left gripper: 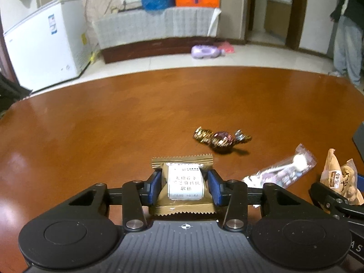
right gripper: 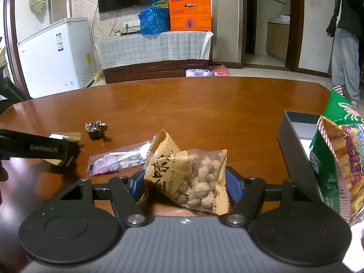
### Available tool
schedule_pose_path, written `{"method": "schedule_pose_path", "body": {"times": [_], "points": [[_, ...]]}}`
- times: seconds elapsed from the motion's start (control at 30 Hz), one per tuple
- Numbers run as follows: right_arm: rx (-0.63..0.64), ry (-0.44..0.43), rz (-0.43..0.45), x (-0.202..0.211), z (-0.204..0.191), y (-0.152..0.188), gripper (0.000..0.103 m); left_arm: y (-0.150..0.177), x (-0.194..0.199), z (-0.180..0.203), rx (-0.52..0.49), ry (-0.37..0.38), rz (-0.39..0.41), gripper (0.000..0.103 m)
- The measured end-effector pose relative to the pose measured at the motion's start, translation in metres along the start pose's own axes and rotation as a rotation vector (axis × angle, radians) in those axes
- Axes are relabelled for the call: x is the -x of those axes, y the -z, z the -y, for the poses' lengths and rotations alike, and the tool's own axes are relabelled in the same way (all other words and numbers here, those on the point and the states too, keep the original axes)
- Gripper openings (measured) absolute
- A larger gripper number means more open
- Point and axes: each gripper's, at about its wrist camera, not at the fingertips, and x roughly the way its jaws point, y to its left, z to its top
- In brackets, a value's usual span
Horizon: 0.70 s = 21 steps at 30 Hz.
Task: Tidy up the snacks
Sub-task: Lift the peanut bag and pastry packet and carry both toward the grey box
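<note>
Left wrist view: a gold cake packet [left gripper: 184,183] is pinched in the left tool [left gripper: 184,185], and a nut bag [right gripper: 188,179] in the right tool [right gripper: 185,182].

The gold packet is clamped across its middle by both blue pads, crimped ends left free, low over the tabletop [left gripper: 113,118]. The nut bag is squeezed at its sides the same way, tilted, so it can be carried without crushing. A clear candy sachet [right gripper: 118,161] and a foil-wrapped sweet [left gripper: 218,137] lie loose on the tabletop between the tools. A grey box [right gripper: 293,134] stands open at the right, a cracker bag [right gripper: 336,159] leaning in it, probably where the snacks are to be gathered.
</note>
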Motion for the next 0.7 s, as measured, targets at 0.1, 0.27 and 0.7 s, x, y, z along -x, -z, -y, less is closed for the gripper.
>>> {"method": "schedule_pose_path", "body": {"times": [0.1,0.27,0.7], "points": [[-0.001,-0.012,-0.022,0.006,-0.002,0.001,0.070,-0.001,0.015,-0.002,0.000,-0.002,-0.003,0.044],[-0.023,-0.018,-0.036,0.022,-0.004,0.005,0.070,-0.003,0.043,0.002,-0.007,-0.001,0.023,0.044],[-0.148,-0.005,0.025,0.112,0.013,0.015,0.070,0.007,0.078,0.027,-0.073,0.097,-0.024,0.044]]}}
